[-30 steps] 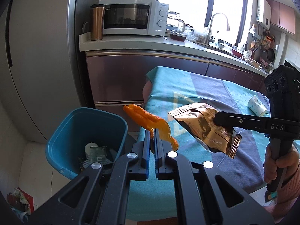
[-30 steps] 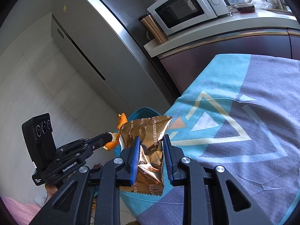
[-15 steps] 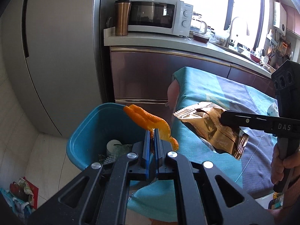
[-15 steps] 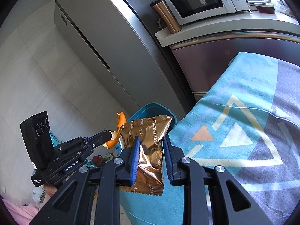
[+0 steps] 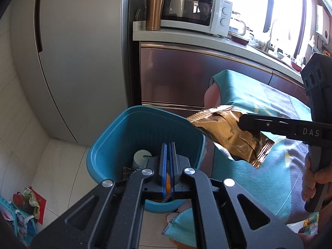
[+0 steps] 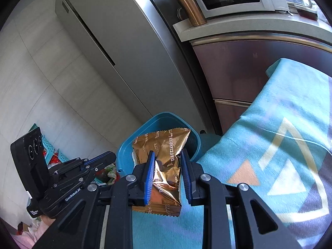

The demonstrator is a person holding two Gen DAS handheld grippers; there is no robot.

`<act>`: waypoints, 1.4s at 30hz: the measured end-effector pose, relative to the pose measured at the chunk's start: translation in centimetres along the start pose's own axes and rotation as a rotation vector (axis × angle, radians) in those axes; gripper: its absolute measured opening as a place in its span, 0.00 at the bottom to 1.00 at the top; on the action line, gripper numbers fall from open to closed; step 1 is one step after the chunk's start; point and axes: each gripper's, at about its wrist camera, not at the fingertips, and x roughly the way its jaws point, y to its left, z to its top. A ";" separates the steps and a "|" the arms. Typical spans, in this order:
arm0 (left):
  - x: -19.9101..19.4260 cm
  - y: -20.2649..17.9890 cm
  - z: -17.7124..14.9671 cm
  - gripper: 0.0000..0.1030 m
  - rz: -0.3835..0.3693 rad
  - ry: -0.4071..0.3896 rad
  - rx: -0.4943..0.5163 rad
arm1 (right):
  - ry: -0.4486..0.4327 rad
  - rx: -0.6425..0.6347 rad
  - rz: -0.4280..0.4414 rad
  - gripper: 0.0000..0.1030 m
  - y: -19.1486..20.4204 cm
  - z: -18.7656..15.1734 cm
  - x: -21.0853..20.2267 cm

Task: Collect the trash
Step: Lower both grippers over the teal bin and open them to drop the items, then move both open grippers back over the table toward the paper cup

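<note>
Left gripper (image 5: 168, 157), jaws together above the teal bin (image 5: 108, 145), and right gripper (image 6: 168, 176), clamped on the gold wrapper (image 6: 166, 145) at the bin's 3 o'clock rim, both poised for dropping trash.

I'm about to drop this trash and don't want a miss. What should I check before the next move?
1. Right claw grips wrapper: ok.
2. Wrapper above bin: not ok, only its tip reaches the rim.
3. Left claw above bin: ok.
4. Peel dropped: cannot tell; an orange bit shows between the shut pads.
5. Room in bin: ok, far from full.
</note>
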 end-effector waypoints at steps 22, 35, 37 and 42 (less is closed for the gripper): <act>2.0 1.9 -1.3 0.02 0.000 0.037 -0.084 | 0.157 -0.040 -0.084 0.30 2.6 1.8 8.9; 0.8 1.0 -1.7 0.07 -0.038 0.009 -0.077 | 0.104 -0.003 -0.028 0.32 1.0 0.5 5.3; 0.6 0.5 -1.6 0.09 -0.050 0.002 -0.068 | 0.083 -0.001 -0.018 0.32 0.9 0.1 4.2; -0.4 -1.3 -1.4 0.19 -0.102 -0.021 -0.039 | -0.005 -0.011 0.000 0.38 0.5 -1.1 -0.7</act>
